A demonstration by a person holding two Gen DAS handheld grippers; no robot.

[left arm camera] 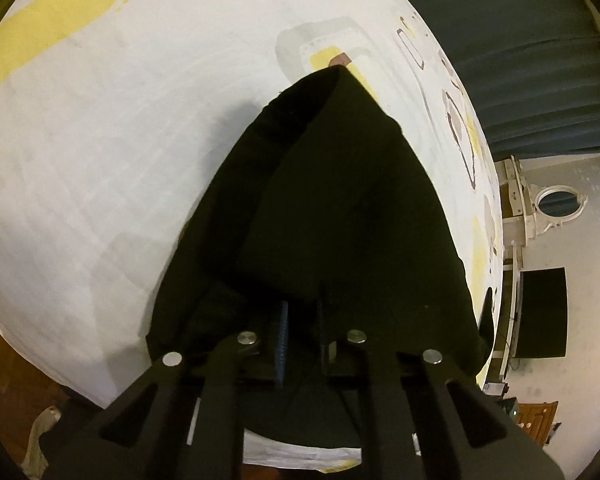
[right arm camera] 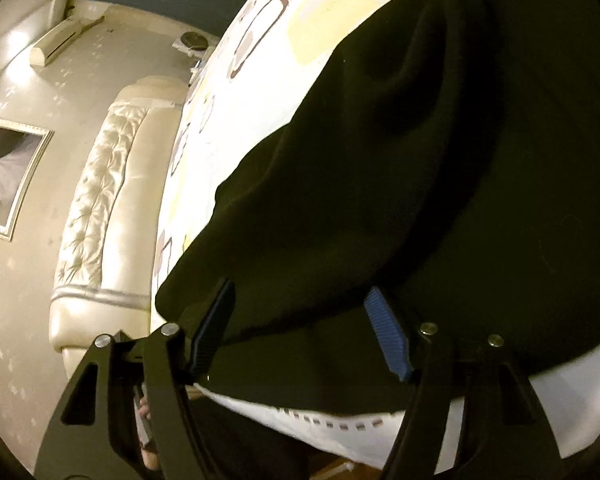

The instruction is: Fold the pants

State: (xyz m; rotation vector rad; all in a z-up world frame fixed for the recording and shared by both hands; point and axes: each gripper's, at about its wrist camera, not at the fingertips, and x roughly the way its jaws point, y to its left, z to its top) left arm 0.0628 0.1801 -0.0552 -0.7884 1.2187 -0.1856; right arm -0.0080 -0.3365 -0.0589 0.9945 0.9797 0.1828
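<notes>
The black pants [left arm camera: 332,200] lie on a bed sheet [left arm camera: 120,168] that is white with yellow and grey shapes. In the left wrist view they run from the bottom centre up toward 12 o'clock, narrowing to a tip near a yellow patch, with a fold ridge along their left side. The left gripper [left arm camera: 302,312] has its fingers pressed together on the near edge of the cloth, pinching it. In the right wrist view the pants [right arm camera: 380,200] fill the centre and stretch toward 1 o'clock. The right gripper [right arm camera: 304,332] stands spread, its blue pads [right arm camera: 386,332] on either side of a bunched hem. At 9 o'clock stands a tufted cream headboard [right arm camera: 96,204], and beyond it a framed picture [right arm camera: 8,176] on the wall.
</notes>
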